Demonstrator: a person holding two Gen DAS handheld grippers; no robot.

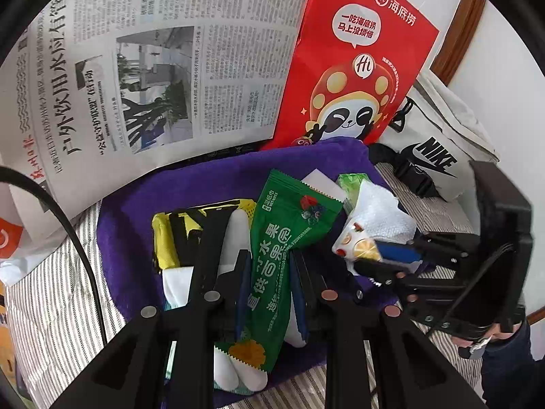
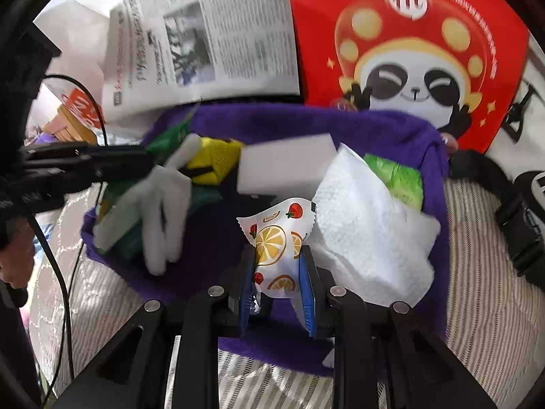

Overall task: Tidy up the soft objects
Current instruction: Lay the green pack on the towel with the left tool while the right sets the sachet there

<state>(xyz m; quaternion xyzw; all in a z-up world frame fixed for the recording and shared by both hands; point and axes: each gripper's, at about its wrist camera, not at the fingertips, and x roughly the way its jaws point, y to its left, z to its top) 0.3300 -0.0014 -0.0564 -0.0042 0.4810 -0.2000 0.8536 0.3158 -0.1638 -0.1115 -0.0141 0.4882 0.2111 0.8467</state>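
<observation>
A purple towel (image 1: 204,184) lies on the striped bed with soft items on it. My left gripper (image 1: 269,272) is shut on a green wet-wipe packet (image 1: 289,231), held above a white sock (image 1: 238,371) and a yellow and black cloth (image 1: 184,225). My right gripper (image 2: 277,272) is shut on a small white packet printed with lemons (image 2: 276,238); it also shows in the left wrist view (image 1: 354,243). A white tissue (image 2: 368,235), a white sponge block (image 2: 286,167) and a light green pack (image 2: 398,177) lie on the towel (image 2: 340,126).
A newspaper (image 1: 153,58) and a red panda bag (image 1: 354,78) stand behind the towel. A white Nike bag (image 1: 439,143) with black straps sits at the right. A black cable (image 1: 64,225) runs at the left. The bedding (image 2: 483,310) is striped.
</observation>
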